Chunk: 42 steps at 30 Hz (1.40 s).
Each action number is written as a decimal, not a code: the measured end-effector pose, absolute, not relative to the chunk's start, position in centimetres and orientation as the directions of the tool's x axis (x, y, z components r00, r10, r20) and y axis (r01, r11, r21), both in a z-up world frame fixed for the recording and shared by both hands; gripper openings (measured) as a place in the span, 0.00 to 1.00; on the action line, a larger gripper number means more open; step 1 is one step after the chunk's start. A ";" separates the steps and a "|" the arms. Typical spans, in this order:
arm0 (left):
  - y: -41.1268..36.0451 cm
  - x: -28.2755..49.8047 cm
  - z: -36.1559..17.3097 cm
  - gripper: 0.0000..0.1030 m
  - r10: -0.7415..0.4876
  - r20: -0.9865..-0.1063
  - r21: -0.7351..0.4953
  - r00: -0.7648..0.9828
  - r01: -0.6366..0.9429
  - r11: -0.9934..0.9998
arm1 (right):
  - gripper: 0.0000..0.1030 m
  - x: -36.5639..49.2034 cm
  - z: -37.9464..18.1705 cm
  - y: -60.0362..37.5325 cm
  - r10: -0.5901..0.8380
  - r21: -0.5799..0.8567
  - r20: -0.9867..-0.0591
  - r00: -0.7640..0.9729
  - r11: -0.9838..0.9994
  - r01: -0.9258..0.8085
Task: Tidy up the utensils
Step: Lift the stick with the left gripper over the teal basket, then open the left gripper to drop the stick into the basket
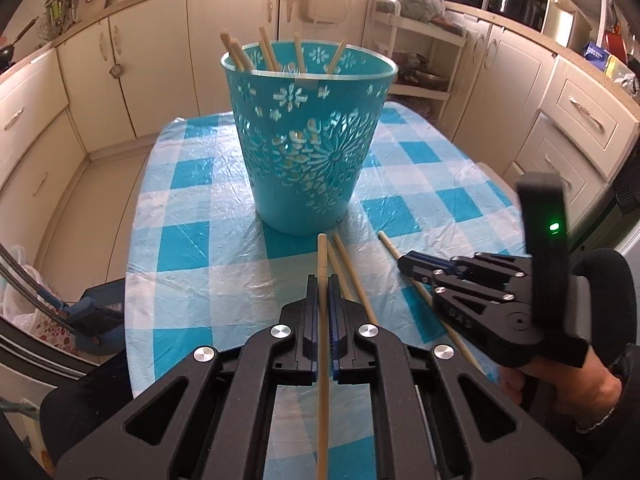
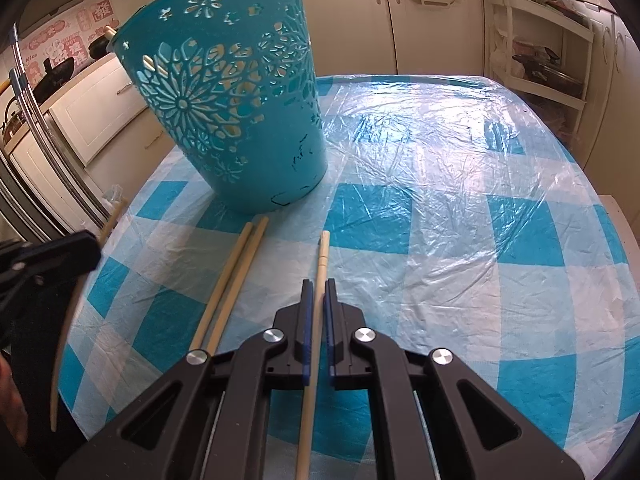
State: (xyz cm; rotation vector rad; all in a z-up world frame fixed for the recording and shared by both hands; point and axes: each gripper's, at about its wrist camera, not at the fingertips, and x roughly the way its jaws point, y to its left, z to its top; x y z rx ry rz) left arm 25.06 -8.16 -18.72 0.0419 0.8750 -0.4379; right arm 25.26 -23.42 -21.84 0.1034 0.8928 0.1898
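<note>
A teal cut-out basket [image 1: 308, 132] stands on the blue-and-white checked table [image 1: 192, 216] and holds several wooden chopsticks [image 1: 236, 54]. My left gripper [image 1: 322, 280] is shut on one chopstick [image 1: 322, 360], just short of the basket. Two loose chopsticks [image 1: 352, 276] lie beside it on the cloth. My right gripper [image 2: 318, 284] is shut on another chopstick [image 2: 320, 264], low over the table to the right; it also shows in the left wrist view [image 1: 408, 262]. The basket [image 2: 228, 96] and the two loose chopsticks [image 2: 232, 276] also show in the right wrist view.
Cream kitchen cabinets [image 1: 152, 60] ring the table. A white shelf rack [image 1: 424, 52] stands behind the basket. The table's far right half [image 2: 480, 160] is covered with shiny plastic film. A bag [image 1: 24, 292] hangs at the left.
</note>
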 end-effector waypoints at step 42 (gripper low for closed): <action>-6.9 37.1 -2.4 0.05 -0.402 -0.275 -0.375 0.873 0.288 0.881 | 0.06 25.4 -21.9 -24.1 0.259 0.246 -0.752 0.606 0.963 -0.107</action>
